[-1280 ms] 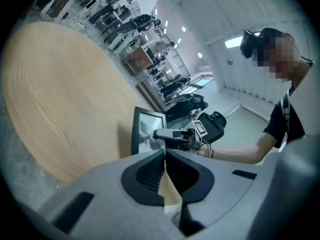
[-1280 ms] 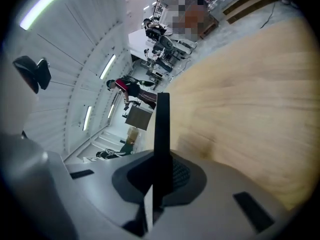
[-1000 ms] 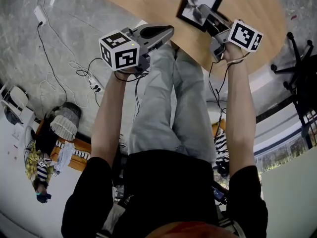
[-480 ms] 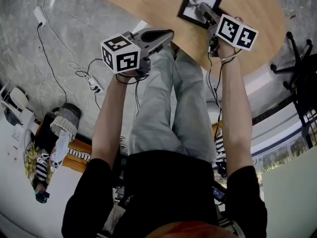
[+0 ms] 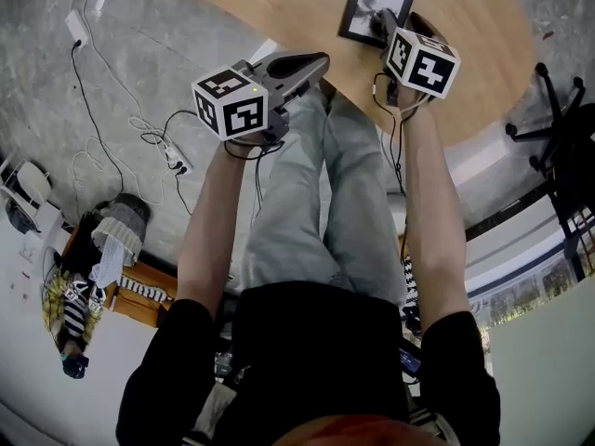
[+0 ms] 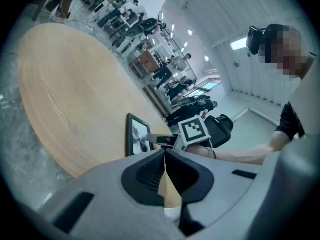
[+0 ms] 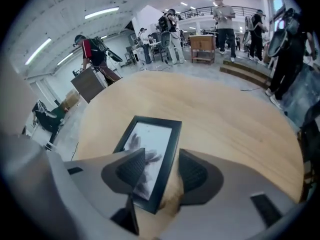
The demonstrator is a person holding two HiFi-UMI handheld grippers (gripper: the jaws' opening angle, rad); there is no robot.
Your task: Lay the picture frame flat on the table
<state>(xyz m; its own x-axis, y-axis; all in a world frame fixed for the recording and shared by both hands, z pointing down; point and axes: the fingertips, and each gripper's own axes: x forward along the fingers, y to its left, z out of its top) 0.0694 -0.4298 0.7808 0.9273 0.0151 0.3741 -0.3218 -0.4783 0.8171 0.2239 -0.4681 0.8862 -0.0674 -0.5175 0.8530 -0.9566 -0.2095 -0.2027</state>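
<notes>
A big white hall with strip lights across its ceiling surrounds the bench [image 7: 235, 109]. People [image 7: 95, 51] stand beyond the bench's far edge, near a low wooden stand [image 7: 202, 43]. Grey mottled floor [image 5: 130, 45] spreads beneath the bench, whose round top is pale, fine-grained wood. A black chair base [image 5: 548, 110] stands on the floor just off the bench's rim.

The picture frame [image 7: 150, 151], black-bordered with a greyish print, lies flat and face up on the bench, close to its near edge. The right gripper [image 7: 162, 166] is over the bench at the frame's near end. Its jaws are opening, one over the glass and one outside the border, with the frame's side rail between them and neither pad pressing it. The left gripper [image 6: 164, 156] hangs off the bench's near edge above the floor, its jaws together with nothing in them. White cables [image 5: 153, 128] trail over the floor beside the bench.
</notes>
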